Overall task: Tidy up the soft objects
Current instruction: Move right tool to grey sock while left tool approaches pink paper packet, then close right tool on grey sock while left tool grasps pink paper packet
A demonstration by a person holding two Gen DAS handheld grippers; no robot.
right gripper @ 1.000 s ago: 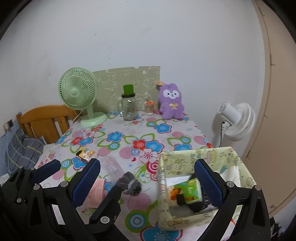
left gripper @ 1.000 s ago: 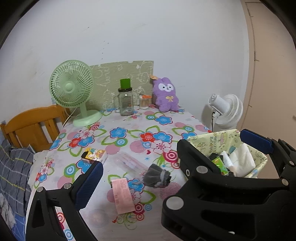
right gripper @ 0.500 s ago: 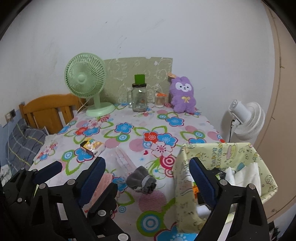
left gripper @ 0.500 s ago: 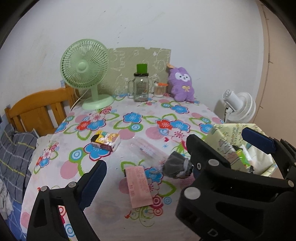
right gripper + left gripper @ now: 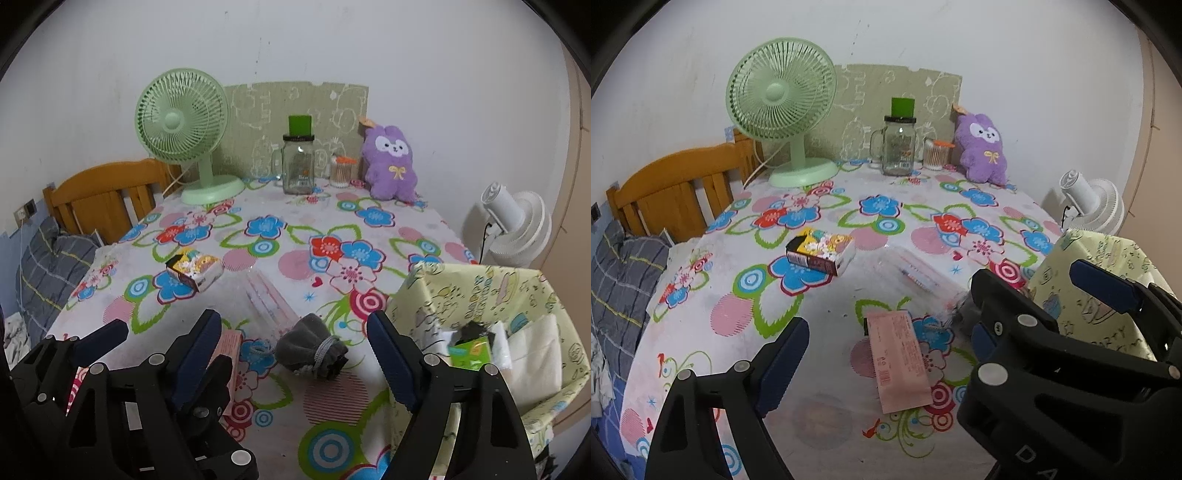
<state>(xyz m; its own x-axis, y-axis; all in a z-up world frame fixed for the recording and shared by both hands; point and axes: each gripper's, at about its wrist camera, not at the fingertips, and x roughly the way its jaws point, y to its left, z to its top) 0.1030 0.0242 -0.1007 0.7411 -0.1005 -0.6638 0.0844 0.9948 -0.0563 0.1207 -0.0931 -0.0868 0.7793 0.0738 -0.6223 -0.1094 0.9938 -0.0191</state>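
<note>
Right gripper (image 5: 295,354) – empty, jaws narrowing | grey pouch (image 5: 312,354) on table between its fingers – untouched

Both fisheye views are evenly, softly lit with faint shadows. Lines bow towards the rims, and black vignette fills the corners from 10 to 2 o'clock. The glass jar (image 5: 899,146) shows small glints. Focus is fairly sharp throughout.

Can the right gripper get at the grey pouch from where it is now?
Probably yes: the grey pouch lies bare on the tablecloth, framed between the right gripper's open, empty jaws, which have just been closing.
</note>
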